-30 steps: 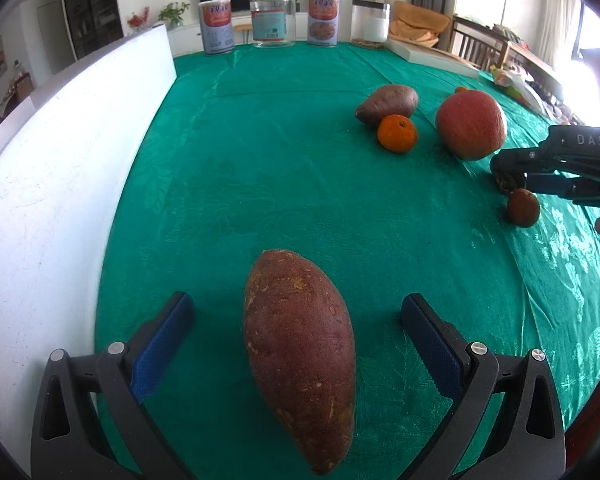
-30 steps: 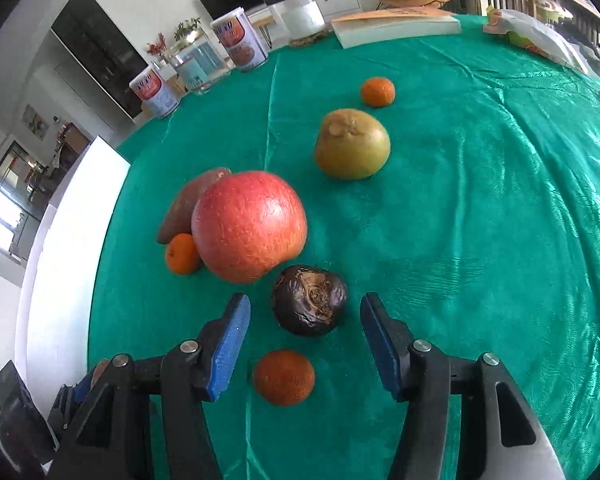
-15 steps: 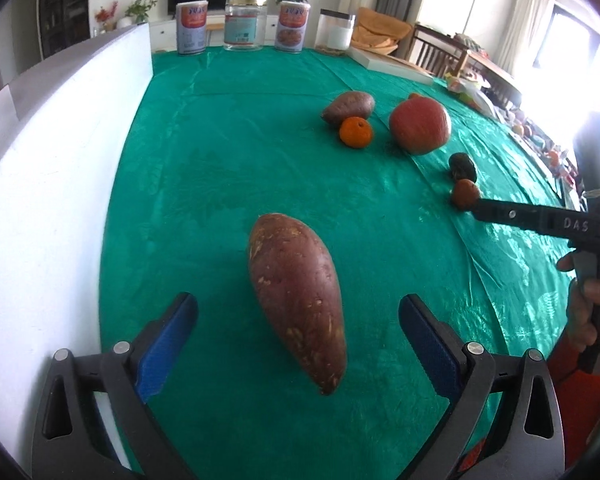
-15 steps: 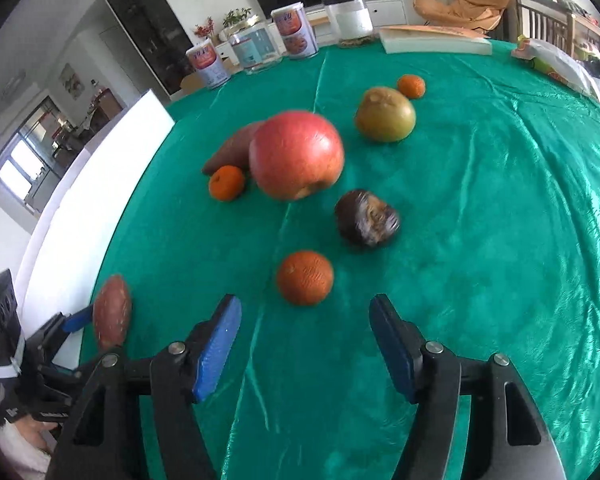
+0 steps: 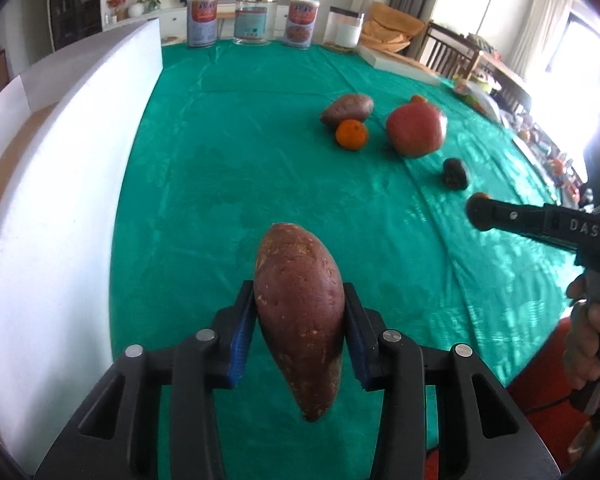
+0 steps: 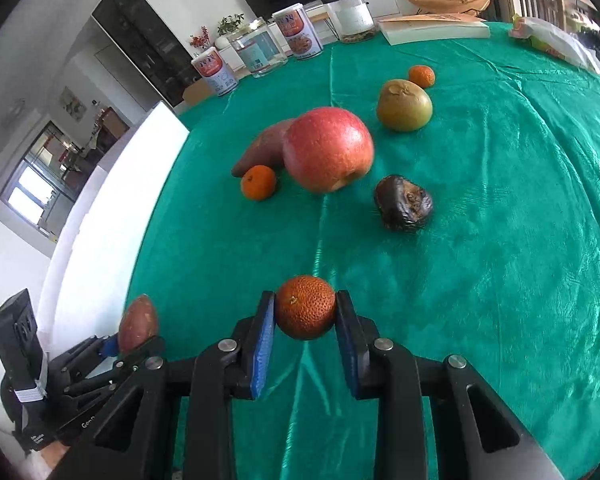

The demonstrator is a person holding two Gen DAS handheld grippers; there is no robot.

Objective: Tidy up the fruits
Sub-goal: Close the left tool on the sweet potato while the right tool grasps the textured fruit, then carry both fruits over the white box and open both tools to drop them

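Both pick-ups look made — the left gripper point(image 5: 300, 320) clamps a sweet potato point(image 5: 300, 312) near the table's front edge, the right gripper point(image 6: 305, 316) pinches a small rough-skinned orange fruit point(image 6: 305, 307). Next, probably carrying each to its group — destination unclear.

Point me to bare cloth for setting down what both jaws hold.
Free: the wide green strip between the white board and the fruit cluster, and the cloth right of the dark shrivelled fruit. Crowded: around the big red apple, with the small orange and far sweet potato beside it.
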